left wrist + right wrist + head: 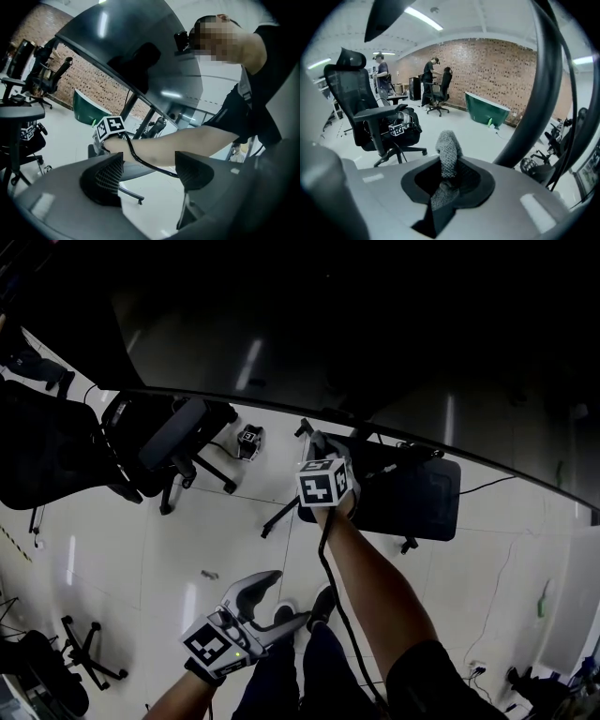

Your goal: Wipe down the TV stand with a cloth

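Seen from the head camera, looking steeply down in a dim room, a wide, dark, curved panel (pixel 309 324) fills the top of the frame, with a pale tiled floor (pixel 122 568) below it.

The person's right arm reaches forward and holds the right gripper (pixel 319 451) close to the panel's lower edge. In the right gripper view, the right gripper (pixel 447 174) is closed on a grey knitted cloth (pixel 448 147). The cloth is pinched between the jaws, and a rounded fold of it sticks up above them. A thick dark curved bar (pixel 541 89) crosses the right side of that view.

The left gripper (pixel 279 602) is held low, near the person's legs and well apart from the panel. In the left gripper view, the left gripper (pixel 147 171) has its jaws spread wide with nothing between them. Beyond the gap are the person's right forearm and the right gripper's marker cube (pixel 110 127). Above them hangs the underside of the curved panel (pixel 136 51), on dark slanted legs (pixel 132 101).

Black office chairs stand on the floor. In the head view, one (pixel 173 442) is to the left of the right gripper and another (pixel 412 498) is just to its right. The right gripper view shows a chair (pixel 370 119) in front of a brick wall (pixel 497 70). A green tub (pixel 486 112) stands by the wall, and two people stand in the distance.
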Tool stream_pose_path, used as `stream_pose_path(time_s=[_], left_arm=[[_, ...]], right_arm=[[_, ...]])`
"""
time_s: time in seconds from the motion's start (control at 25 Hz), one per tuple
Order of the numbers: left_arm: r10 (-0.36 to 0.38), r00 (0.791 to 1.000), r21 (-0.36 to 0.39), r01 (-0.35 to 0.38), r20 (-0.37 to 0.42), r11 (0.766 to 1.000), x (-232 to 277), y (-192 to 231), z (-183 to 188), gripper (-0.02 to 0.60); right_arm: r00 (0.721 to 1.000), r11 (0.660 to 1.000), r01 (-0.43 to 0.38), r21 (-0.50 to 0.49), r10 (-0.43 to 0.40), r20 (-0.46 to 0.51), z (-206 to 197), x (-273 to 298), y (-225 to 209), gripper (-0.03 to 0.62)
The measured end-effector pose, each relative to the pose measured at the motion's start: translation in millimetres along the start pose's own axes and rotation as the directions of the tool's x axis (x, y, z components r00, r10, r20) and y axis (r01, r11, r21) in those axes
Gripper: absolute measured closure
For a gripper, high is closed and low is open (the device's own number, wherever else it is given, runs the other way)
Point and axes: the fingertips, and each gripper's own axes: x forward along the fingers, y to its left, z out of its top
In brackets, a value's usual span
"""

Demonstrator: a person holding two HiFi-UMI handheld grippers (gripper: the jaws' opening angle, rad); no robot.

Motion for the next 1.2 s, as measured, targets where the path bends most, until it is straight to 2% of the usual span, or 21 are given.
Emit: stream_pose_path(time_s=[0.16,0.24,0.36,0.52,0.76,0.92,1.2], left_arm=[[0.007,1.0,-0.009,-0.007,-0.005,1.0,-2,6,-2,0.209],[0.01,1.0,-0.005,-0.01,-0.006,1.0,-1,8,-2,0.209],[0.003,1.0,-0.008,-0.003,-0.004,1.0,5,6,-1,0.209],[-0.01,1.0,-0.017,0.01,-0.019,1.0,10,4,-11,0.209],[-0.013,0.999,-0.047,0.011,-0.044,0.999,10,3,-29,0.209],[-0.007,0.999,-0.057,0.005,-0.043,0.998,9,6,-31,0.21],[0.007,1.0,-0.04,-0.008,-0.027,0.999,14,18,-17,0.209]], right_arm=[[0.995,0.998,-0.044,-0.055,0.048,0.086,11,-16,19,0.533],[0.995,0.997,-0.067,-0.023,0.069,0.066,5,-10,27,0.533],[0.998,0.998,-0.055,0.01,0.054,0.034,-3,3,26,0.533],[0.998,0.979,-0.038,0.2,0.047,-0.038,-22,30,10,0.532],[0.992,0.942,0.045,0.334,-0.002,-0.128,-50,58,-12,0.531],[0.991,0.958,0.044,0.283,-0.007,-0.132,-51,63,-10,0.531],[0.99,0.978,-0.029,0.209,0.057,-0.13,-75,36,19,0.531]])
